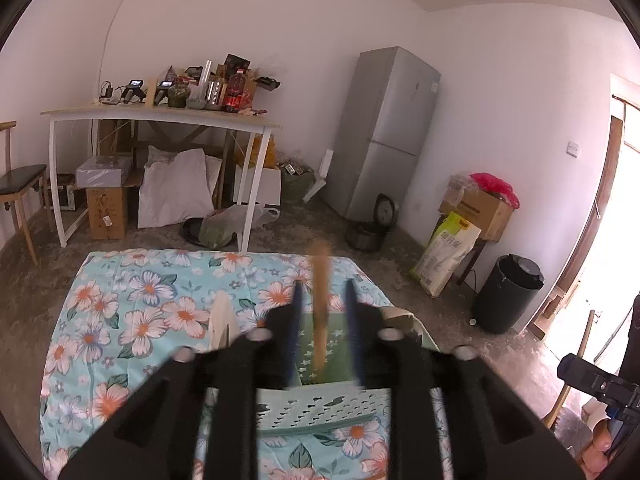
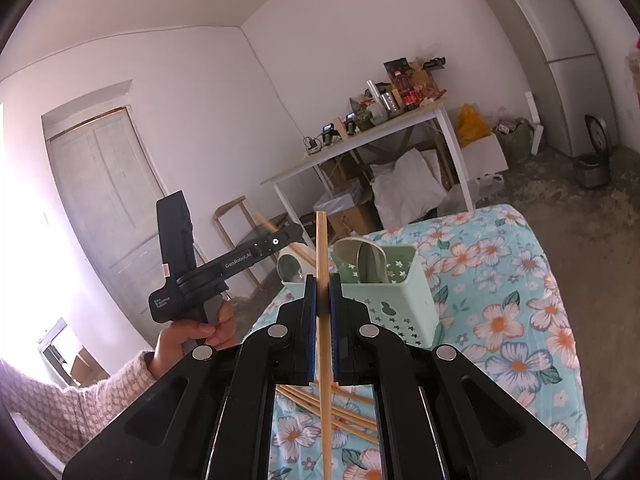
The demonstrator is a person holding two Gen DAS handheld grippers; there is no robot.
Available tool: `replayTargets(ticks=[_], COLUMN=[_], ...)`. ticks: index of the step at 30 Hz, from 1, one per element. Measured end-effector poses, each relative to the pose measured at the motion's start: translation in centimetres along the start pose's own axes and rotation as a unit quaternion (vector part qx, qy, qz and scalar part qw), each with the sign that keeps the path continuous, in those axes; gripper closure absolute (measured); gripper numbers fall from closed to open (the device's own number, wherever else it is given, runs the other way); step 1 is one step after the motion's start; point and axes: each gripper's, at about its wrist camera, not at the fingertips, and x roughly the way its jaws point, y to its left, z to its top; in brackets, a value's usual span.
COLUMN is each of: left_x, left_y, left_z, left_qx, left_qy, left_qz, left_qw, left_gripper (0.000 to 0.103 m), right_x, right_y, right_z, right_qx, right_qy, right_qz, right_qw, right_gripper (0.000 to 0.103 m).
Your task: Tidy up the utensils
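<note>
The right gripper [image 2: 323, 280] has its jaws pinched tight on a single pale wooden chopstick [image 2: 321, 248], which stands nearly upright between the blue pads and runs down past the gripper body. Below it, more loose wooden chopsticks [image 2: 352, 412] lie crossed on the bench, which is covered with a light-blue cloth printed with orange-and-white flowers [image 2: 520, 320]. Just beyond the right gripper stands a mint-green plastic utensil holder with star-shaped holes [image 2: 400, 304] — metal spoons [image 2: 368, 260] lean inside it.

The left gripper [image 1: 323, 296] hangs over that holder [image 1: 324, 408], its jaws narrowly parted. A blurred wooden chopstick [image 1: 321, 304] stands upright in the gap between the blue pads, clear of both — its lower end reaches down into the holder. In the right wrist view a hand [image 2: 200, 332] in a pink-and-white patterned sleeve [image 2: 60, 396] grips the left gripper's handle, left of the holder.
</note>
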Motion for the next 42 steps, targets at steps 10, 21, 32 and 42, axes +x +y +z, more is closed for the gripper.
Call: replayTargets(ticks=[10,21,32,42], left_x=[-3.3,-7.7,-7.6,-8.1], left_y=[-0.9,0.8,2.5,3.6], left_z=[-0.2,-4.5,-11.7,-13.7], left_qx=[0.014,0.002,-0.073,-0.09], left_qy=[-0.021,-0.004,0.067,0.076], left_qz=[0.008,0.002,-0.011,-0.011], left_qw=[0.9996,1.0,0.9951,0.993], left_gripper=[0.045,0.028,0.023,0.021], right_x=[0.1,1.6,4.3,7.3], right_y=[0.3,2.5,4.5,8.3], right_z=[0.1,1.5,5.9,11.6], right_qx=[-0.005,-0.035,-0.076,-0.149], right_qy=[-0.001,0.005,-0.012,-0.059], right_qz=[-0.001,0.0,0.015,0.019], right_qw=[1.0,0.999,0.997,0.987], right_gripper=[0.099,0.099,0.099,0.099])
